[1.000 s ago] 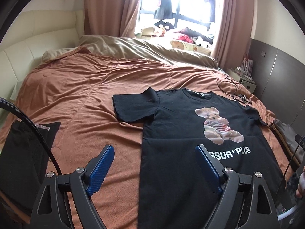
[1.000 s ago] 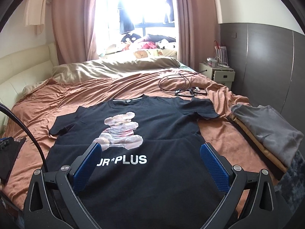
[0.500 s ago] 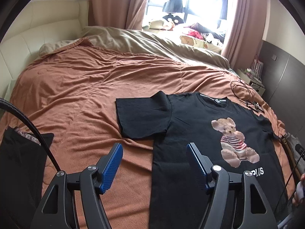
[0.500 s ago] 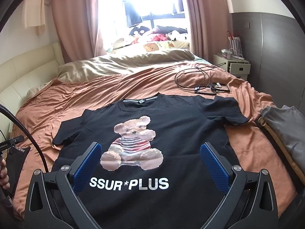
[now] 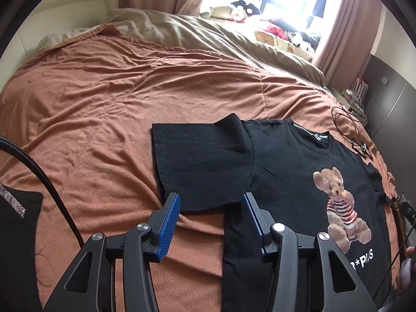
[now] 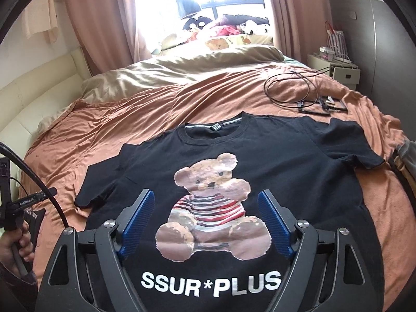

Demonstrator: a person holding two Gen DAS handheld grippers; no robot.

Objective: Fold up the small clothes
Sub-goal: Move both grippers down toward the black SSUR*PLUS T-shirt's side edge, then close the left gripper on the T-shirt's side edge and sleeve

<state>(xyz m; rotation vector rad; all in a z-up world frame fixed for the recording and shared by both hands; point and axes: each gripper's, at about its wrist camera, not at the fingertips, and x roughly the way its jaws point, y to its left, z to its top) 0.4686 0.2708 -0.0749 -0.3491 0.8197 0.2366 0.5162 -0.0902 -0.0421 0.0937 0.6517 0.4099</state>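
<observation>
Since a second ago both tools have moved forward over the bed (image 5: 130,98): the left tool (image 5: 210,202) now frames the sleeve's hem, the right tool (image 6: 206,202) the bear print. Both are narrowing, gripping nothing. The black T-shirt (image 6: 286,161) lies flat, collar toward the window, long axis running away from the cameras.

Left gripper (image 5: 211,209): we see it low in the centre of its own view, pointing steeply downward, black arms rising from the bottom edge.
Left fingers (image 5: 166,230): blue ribbed pads, jaws closing, nothing pressed between them.
Right gripper (image 6: 206,214): lower centre of its view, tilted down less steeply.
Right fingers (image 6: 276,227): blue pads set wide, jaws closing, gripping nothing.
Hand (image 6: 22,241): at the lower left edge of the right view, we see fingers wrapped round a black handle.
</observation>
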